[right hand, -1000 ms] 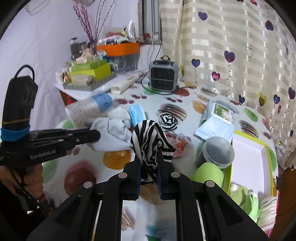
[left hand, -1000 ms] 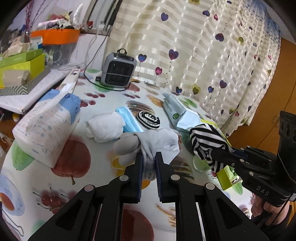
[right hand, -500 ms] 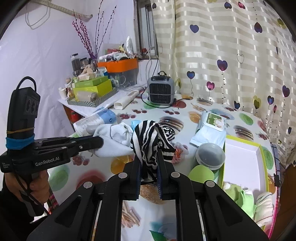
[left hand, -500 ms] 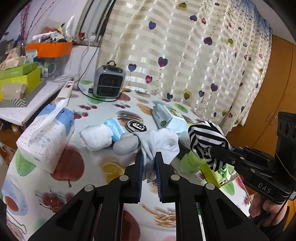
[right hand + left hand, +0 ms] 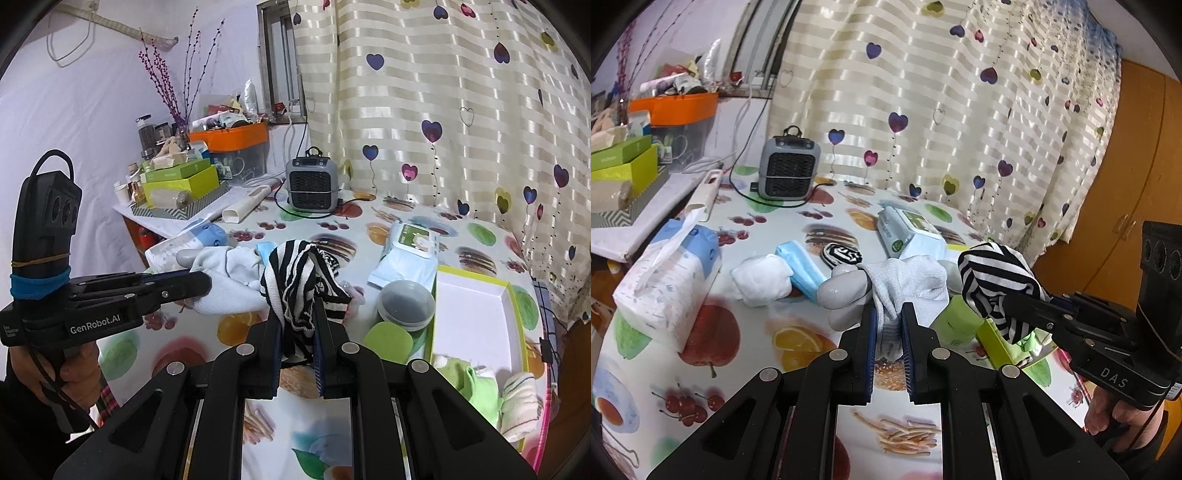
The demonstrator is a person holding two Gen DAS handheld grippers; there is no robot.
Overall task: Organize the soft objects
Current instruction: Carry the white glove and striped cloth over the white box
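both bundles have been lifted higher above the bench (image 5: 746,354) than a moment earlier. the left tongs (image 5: 888,328) are clamped on a grey-white glove (image 5: 905,277), held in the air over the fruit-print cloth. the right tongs (image 5: 297,332) are pinched tight on a black-and-white striped cloth (image 5: 299,280), raised just left of the green-edged box (image 5: 476,317), where folded cloths (image 5: 495,384) are seen.

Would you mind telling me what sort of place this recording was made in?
Most likely a lived-in home room, not a lab: a table under a fruit-print tablecloth, a heart-patterned curtain at the window, a small space heater, and a side shelf cluttered with boxes and jars.
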